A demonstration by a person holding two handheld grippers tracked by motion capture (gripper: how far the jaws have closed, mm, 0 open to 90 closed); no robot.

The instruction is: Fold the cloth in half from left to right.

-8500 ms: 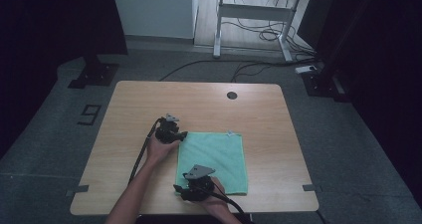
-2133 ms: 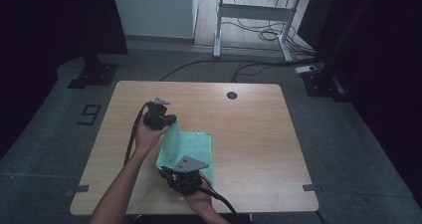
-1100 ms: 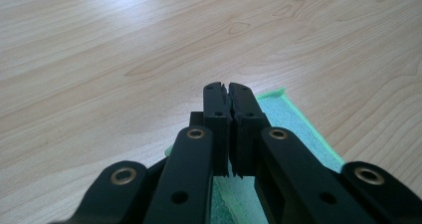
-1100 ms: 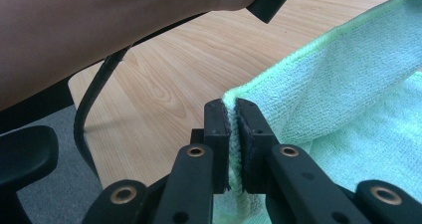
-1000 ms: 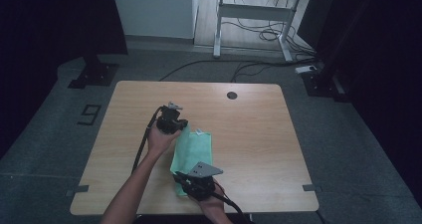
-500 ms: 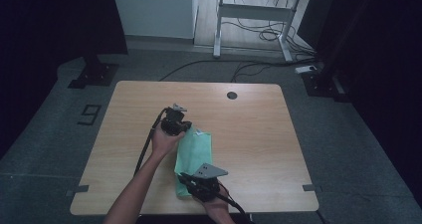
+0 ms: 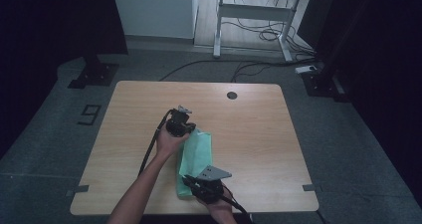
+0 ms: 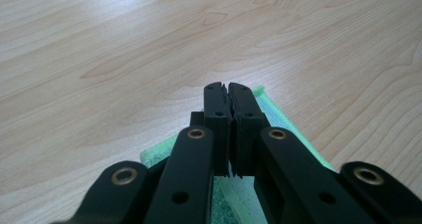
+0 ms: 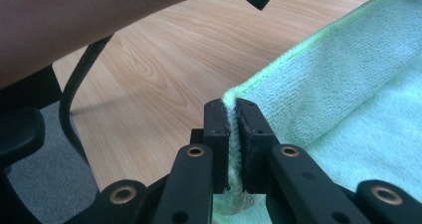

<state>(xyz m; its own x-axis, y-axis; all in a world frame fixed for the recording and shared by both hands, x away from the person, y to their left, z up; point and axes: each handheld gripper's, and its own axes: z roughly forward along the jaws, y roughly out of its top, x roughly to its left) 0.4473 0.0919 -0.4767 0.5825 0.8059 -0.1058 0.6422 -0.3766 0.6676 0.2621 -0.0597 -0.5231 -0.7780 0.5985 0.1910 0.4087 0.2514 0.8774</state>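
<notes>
A pale wooden table (image 7: 249,124) stands in a dark room. On it, a folded green cloth (image 7: 196,157) is pinched at opposite corners by both grippers' closed jaws: left gripper (image 7: 185,129), right gripper (image 7: 191,183).

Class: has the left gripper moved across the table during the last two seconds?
Yes. In the high view the left gripper has shifted right, toward the table's round hole, carrying the green cloth edge over.
</notes>
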